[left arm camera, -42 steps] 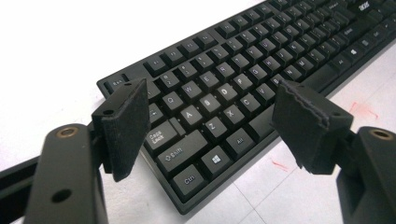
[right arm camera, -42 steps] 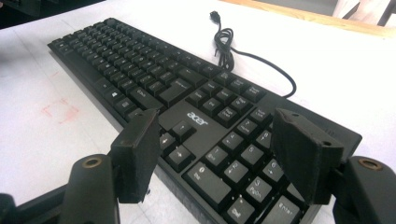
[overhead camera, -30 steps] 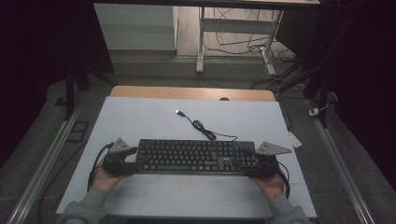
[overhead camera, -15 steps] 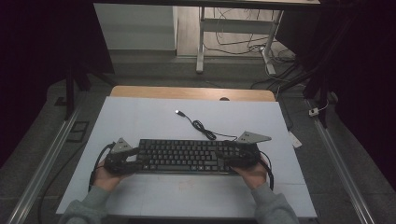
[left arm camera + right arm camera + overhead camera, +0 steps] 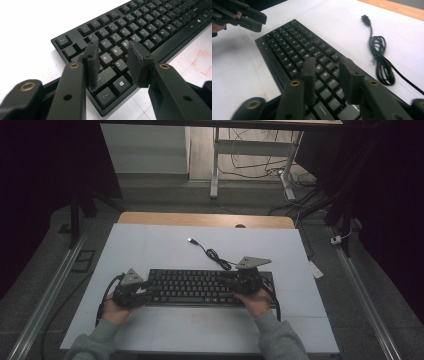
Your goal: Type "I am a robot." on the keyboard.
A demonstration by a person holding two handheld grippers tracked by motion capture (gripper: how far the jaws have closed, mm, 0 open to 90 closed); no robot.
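The keyboard (image 5: 207, 287) lies lengthwise across the bench (image 5: 150, 240) before the person, the left tool (image 5: 113, 63) over its left-end keys and the right tool (image 5: 328, 77) over its right, both part-open, jaws just narrowing, gripping nothing.

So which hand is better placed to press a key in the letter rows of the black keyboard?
Left. The left gripper hangs over A, S and Z on the black keyboard; the right gripper is over the far right end.
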